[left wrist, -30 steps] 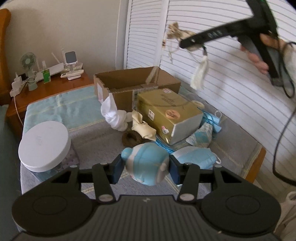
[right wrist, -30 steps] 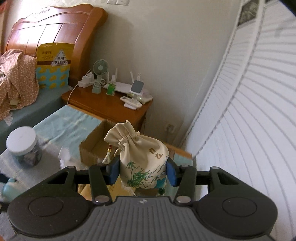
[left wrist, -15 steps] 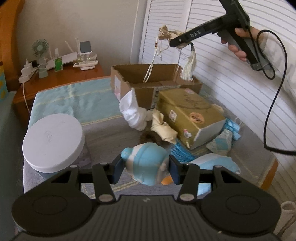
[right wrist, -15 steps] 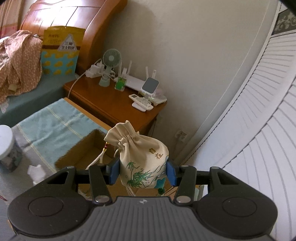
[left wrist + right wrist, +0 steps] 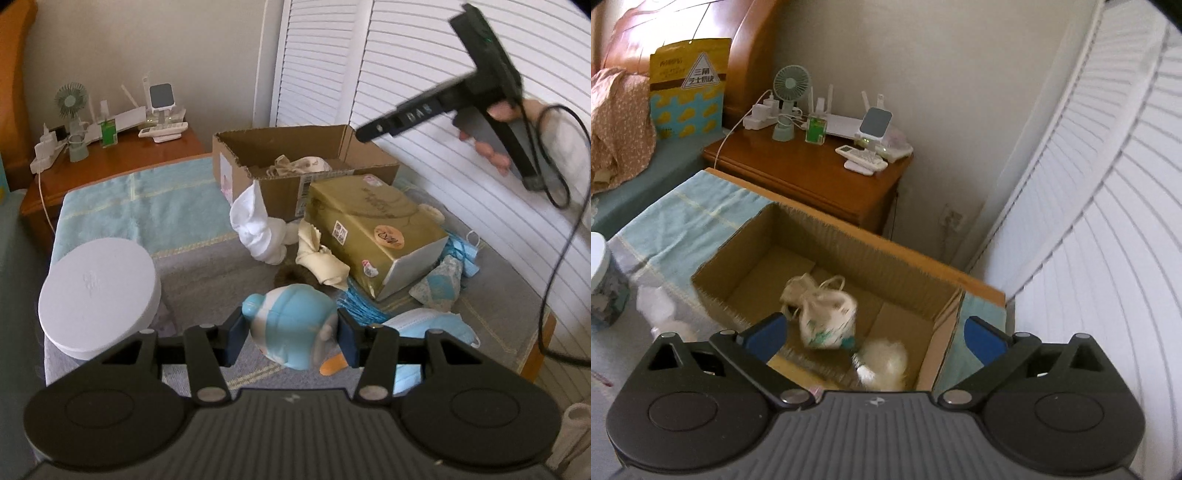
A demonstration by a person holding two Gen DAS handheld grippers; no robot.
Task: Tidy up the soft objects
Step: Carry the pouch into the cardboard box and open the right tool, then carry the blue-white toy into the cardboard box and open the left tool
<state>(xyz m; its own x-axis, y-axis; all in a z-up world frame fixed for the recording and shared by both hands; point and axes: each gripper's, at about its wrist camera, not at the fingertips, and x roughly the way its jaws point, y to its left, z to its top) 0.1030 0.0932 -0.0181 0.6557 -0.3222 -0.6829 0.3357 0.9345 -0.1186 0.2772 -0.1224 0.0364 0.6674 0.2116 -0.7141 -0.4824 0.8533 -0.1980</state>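
Dropped from the right tool [image 5: 875,338], pouch [image 5: 827,321] lies in box [image 5: 820,236].

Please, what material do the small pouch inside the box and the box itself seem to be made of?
Pouch: apparently matte off-white woven cloth such as cotton; it has a gathered drawstring neck and green print. Box: plain brown corrugated cardboard; the fluted cut edges show along its rim.

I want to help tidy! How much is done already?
Done: the little cloth pouch lies inside the cardboard box; right tongs are open above it. In hand: left tongs squeeze the blue toy. Left: the socks and face masks outside the box.
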